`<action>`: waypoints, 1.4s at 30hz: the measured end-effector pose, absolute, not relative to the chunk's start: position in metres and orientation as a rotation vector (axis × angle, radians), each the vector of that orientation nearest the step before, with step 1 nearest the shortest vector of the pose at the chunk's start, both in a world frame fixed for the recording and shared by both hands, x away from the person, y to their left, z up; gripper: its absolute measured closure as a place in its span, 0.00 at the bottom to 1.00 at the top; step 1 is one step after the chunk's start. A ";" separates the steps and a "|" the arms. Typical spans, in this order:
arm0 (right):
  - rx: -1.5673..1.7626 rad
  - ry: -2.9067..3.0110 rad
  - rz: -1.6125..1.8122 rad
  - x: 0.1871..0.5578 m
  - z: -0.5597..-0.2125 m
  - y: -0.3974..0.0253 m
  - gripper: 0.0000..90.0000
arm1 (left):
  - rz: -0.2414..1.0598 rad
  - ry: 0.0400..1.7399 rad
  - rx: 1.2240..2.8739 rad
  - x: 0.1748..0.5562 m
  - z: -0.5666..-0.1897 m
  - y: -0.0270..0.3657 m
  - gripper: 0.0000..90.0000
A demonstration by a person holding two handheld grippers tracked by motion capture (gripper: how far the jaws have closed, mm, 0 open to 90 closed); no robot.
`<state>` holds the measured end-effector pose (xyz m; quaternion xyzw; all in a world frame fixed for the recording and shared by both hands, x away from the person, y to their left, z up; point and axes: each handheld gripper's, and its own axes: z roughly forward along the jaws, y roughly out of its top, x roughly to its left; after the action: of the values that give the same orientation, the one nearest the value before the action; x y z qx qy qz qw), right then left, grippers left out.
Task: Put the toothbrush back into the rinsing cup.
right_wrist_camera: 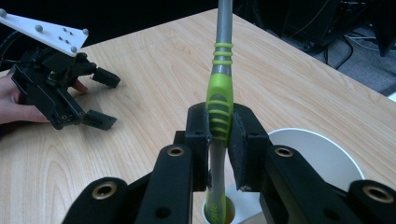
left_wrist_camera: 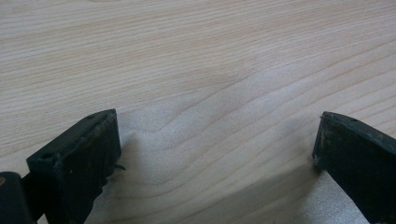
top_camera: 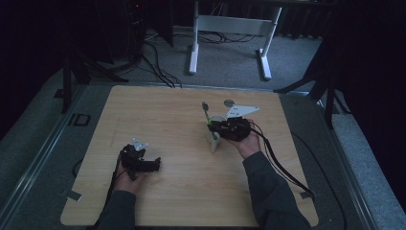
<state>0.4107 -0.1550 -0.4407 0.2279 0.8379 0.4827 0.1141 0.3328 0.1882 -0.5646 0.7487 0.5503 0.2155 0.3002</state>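
Two grippers work over a pale wooden desk [top_camera: 182, 191]. In the right gripper view, the right gripper [right_wrist_camera: 219, 128] has its jaws pressed against both sides of a toothbrush [right_wrist_camera: 219, 88], clamping the ribbed green part of the handle. The toothbrush stands nearly upright: its grey shaft rises out of the top of that view, and its lower end reaches down into a white cup [right_wrist_camera: 322, 154] that sits just below and behind the jaws. The same view shows the cup's round rim on the desk, partly hidden by the gripper's black arms.

In the high view, the right gripper [top_camera: 214, 125] sits right of the desk's centre, held by the person's right hand [top_camera: 249, 143], with the cup [top_camera: 214, 135] touching its front end and the toothbrush [top_camera: 207, 114] poking up above the rim, tilted slightly. A grey three-cornered plate tops this gripper and a dark cable trails back toward the person's sleeve.

The left gripper [top_camera: 155, 164] rests near the desk's front left, well apart from the cup, held in the left hand [top_camera: 125, 179]. In the left gripper view its jaws stand wide, with bare wood grain between them and nothing held. The right gripper view also shows it [right_wrist_camera: 105, 100] lying far off, jaws spread.
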 end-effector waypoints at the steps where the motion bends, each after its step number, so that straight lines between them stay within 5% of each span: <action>1: 0.668 2.460 1.411 0.411 -0.441 -0.155 0.87 | 0.572 1.461 1.988 0.333 -0.565 0.188 0.02; 42: 0.663 2.532 1.284 0.409 -0.451 -0.161 0.84 | 0.572 1.461 1.986 0.333 -0.565 0.188 0.02</action>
<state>0.4092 -0.1612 -0.4510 0.2259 0.8630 0.4376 0.1130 0.3328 0.1879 -0.5647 0.7484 0.5505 0.2154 0.3009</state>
